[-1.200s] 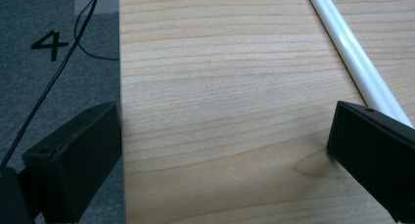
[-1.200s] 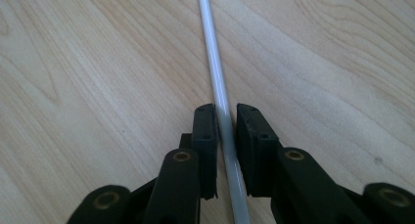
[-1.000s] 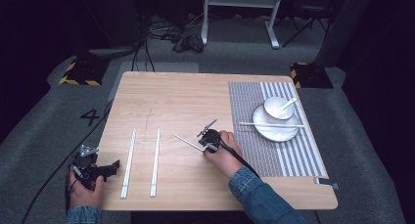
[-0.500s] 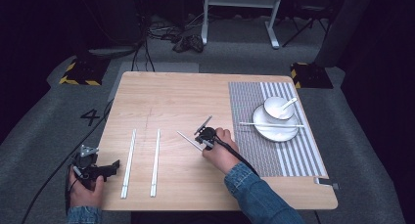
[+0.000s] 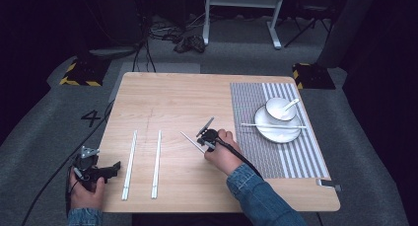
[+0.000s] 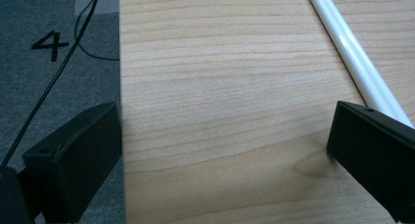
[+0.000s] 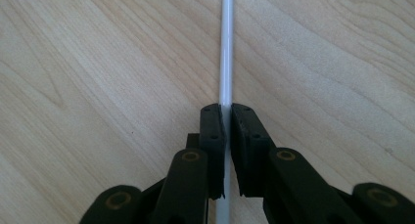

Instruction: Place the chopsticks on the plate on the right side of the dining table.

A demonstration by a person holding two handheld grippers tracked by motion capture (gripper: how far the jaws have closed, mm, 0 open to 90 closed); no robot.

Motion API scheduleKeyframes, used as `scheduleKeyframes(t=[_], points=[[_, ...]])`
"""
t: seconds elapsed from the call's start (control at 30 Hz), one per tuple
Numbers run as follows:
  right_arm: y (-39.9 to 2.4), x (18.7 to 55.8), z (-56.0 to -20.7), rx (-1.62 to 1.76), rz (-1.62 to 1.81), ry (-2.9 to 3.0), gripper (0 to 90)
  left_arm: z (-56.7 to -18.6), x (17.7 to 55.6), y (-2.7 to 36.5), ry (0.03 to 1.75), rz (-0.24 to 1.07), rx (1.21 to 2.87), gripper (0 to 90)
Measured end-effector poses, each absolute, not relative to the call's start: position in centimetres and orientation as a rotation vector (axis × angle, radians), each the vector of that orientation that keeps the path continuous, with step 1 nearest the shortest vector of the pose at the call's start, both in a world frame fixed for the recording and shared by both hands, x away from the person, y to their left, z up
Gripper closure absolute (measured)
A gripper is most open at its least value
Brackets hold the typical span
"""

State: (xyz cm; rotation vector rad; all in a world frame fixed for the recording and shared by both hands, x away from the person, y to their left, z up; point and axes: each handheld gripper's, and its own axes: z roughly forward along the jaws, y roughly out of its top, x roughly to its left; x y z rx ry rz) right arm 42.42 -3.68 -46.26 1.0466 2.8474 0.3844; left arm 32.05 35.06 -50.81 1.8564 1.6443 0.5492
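Dark floor and cables surround a pale wooden table (image 5: 167, 97), with a striped placemat (image 5: 251, 112) on its right half. Near the middle of the table, the right gripper (image 5: 203, 143) has just finished closing: against a second ago its jaws have drawn in onto a thin white chopstick (image 5: 190, 139), and the right gripper view shows the two black pads pressed together on that chopstick (image 7: 226, 62), which runs straight away from them over the wood. The grip looks made, so the likely next step is to lift the stick and carry it right toward the setting on the mat. The left gripper (image 5: 101, 170) hangs at the near left edge of the table with its jaws wide apart and nothing between them; it has not shifted. Just right of it lie two more white sticks (image 5: 129, 163), roughly parallel and a little apart. On the mat sits a white plate (image 5: 268, 132) holding a small bowl (image 5: 277, 113) with a white spoon (image 5: 290, 104) resting in it, and another chopstick (image 5: 251, 125) lies across the plate.
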Motion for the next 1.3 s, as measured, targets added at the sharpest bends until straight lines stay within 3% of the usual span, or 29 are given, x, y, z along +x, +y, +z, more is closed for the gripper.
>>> scheduleKeyframes(t=[0.6,1.3], points=[[-4.5,42.2,-46.1,1.045,0.490,2.865,85.5,-50.8,32.1,35.1,1.643,0.547,1.861,0.2],[-9.5,41.5,-40.5,1.066,0.681,2.733,85.4,-50.8,32.2,35.2,1.648,0.530,1.854,0.1]])
